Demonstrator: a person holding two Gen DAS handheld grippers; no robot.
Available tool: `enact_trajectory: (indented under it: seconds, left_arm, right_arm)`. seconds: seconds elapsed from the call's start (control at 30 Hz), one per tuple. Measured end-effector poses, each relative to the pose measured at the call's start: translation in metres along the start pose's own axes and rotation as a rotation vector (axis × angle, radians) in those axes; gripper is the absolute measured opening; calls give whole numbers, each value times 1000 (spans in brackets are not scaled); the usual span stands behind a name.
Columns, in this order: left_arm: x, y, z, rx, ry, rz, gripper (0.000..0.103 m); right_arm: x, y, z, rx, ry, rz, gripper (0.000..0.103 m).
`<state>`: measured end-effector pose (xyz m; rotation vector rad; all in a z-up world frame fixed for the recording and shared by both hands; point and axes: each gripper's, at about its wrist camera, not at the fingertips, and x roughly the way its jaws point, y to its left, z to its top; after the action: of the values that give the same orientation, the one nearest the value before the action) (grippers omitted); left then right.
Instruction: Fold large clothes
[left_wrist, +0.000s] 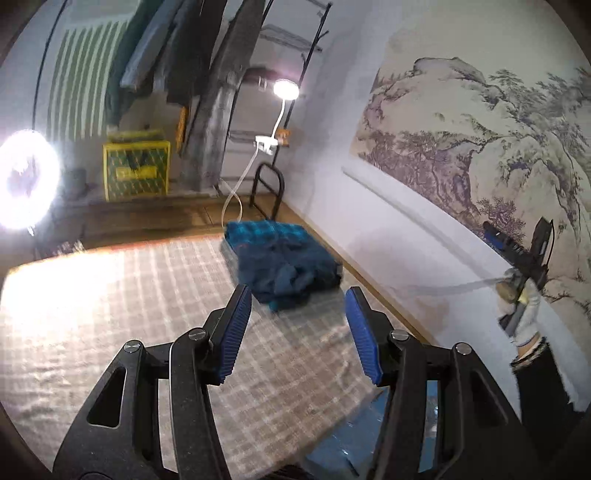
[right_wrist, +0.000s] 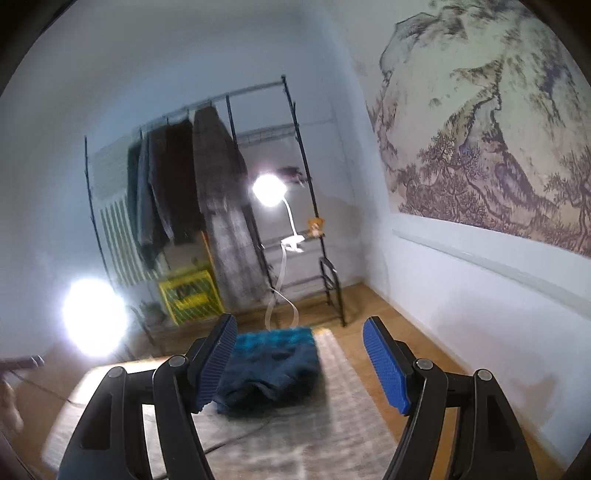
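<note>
While I hold both tools up off the mat, one folded garment (left_wrist: 282, 267) lies at the far end of the checked mat (left_wrist: 110, 314), near the wall with the mountain painting (left_wrist: 480, 147). It is a dark blue-and-teal plaid, soft and fuzzy-looking, folded into a rough rectangle with a rumpled, bunched edge on the side nearest me; in the right wrist view (right_wrist: 271, 365) it is blurred but reads the same.

My left gripper (left_wrist: 297, 332) is spread wide, its two ribbed blue pads (left_wrist: 234, 336) gripping nothing. My right gripper (right_wrist: 301, 363) is likewise spread and empty, and it also shows in the left view, raised against the wall.

The mat is pale, woven and gridded, lying on wood flooring (right_wrist: 424, 369). Behind stands one black metal clothes rack (right_wrist: 295, 147) with several dark hanging garments (right_wrist: 177, 184), one yellow lattice-patterned box (left_wrist: 136, 166), and two bright lamps: a ring light (left_wrist: 27, 181) and a clip lamp (left_wrist: 285, 89).
</note>
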<state>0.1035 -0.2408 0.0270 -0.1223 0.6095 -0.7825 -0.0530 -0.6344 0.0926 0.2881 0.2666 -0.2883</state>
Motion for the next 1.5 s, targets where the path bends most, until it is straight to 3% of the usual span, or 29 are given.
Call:
enact_trajectory:
  seconds: [0.1,0.37,0.47,0.77,0.87,0.97,1.2,1.5]
  left_arm:
    - [-16,-4,1,11,-16,4,54]
    - [-44,-30,-21,96,-14,65,56]
    - [-49,-38,-34,123,-25,97,70]
    - [-49,-44,-71,155,-41,152,87]
    - [-52,-45,-81,149,-47,155,93]
    - [-56,-47,-90,150,-62,175,99]
    - [-60,-51,-113,166,-72,201,103]
    - [-54,-59,-138,176,-28,239,103]
  right_arm:
    - [-20,-5,15,33,-28,20,74]
    - [-57,37,17,-88,-19,3,76]
    - [-68,58,7,-128,-11,-5,78]
    - [-92,124,-36,-243,-1,8,92]
    - [-97,135,-48,-252,3,5,102]
    - [-106,142,-60,-246,-5,8,103]
    - [-113,155,-83,-269,14,-7,103]
    - [-112,166,-117,-262,62,-1,103]
